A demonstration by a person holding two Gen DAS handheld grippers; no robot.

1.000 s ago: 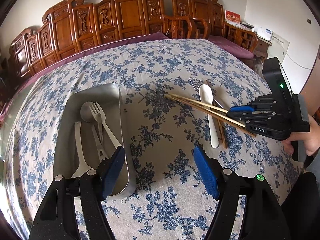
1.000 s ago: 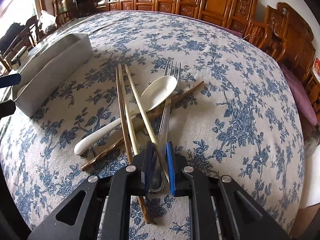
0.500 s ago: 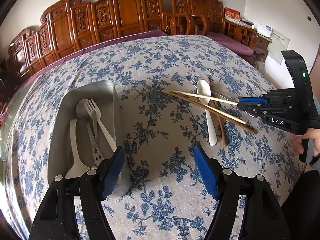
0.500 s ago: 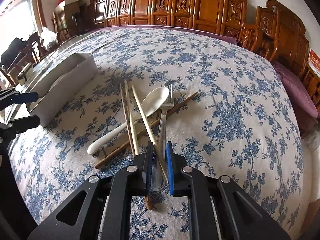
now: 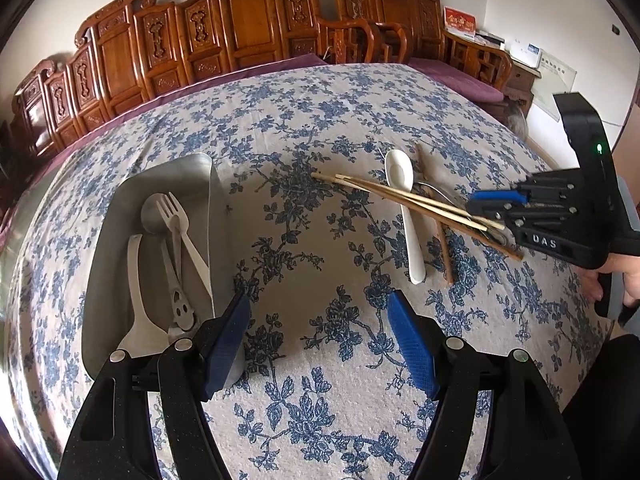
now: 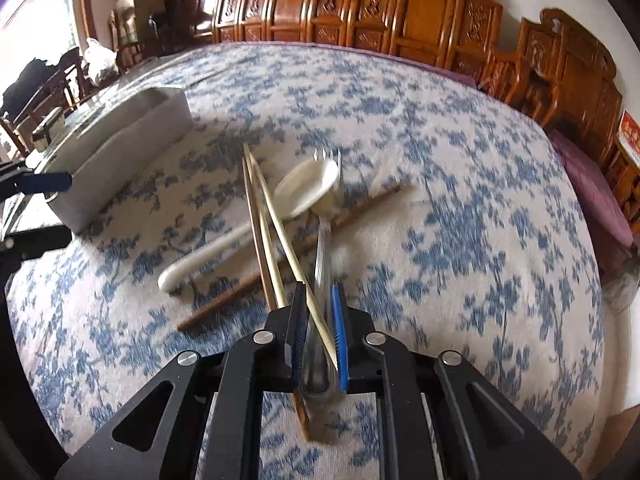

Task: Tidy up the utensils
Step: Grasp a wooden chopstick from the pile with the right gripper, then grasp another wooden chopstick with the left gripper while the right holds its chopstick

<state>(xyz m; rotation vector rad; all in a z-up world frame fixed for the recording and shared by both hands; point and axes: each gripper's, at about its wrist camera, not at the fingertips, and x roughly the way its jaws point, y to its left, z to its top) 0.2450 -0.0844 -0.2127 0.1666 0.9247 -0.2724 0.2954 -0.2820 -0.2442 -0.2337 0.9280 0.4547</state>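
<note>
My right gripper (image 6: 319, 300) is shut on the handle of a metal fork (image 6: 325, 236) and lifts it; the tines poke out behind a white ceramic spoon (image 6: 304, 194). Light chopsticks (image 6: 264, 224) and a brown chopstick (image 6: 356, 210) rest across the fork and spoon. In the left wrist view the right gripper (image 5: 486, 210) is at the right, by the chopsticks (image 5: 404, 200) and white spoon (image 5: 404, 216). My left gripper (image 5: 318, 340) is open and empty over the cloth, just right of the metal tray (image 5: 104, 248), which holds several utensils (image 5: 172, 236).
The table has a blue floral cloth (image 5: 312, 128). Carved wooden chairs (image 5: 248, 24) line the far edge. The tray's side wall (image 6: 120, 136) shows at the left of the right wrist view. A hand (image 5: 622, 276) holds the right gripper at the table's right edge.
The right gripper has risen with the fork handle, tilting the fork, spoon and chopsticks up off the cloth. The left gripper has drifted back a little; its jaws stay open.
</note>
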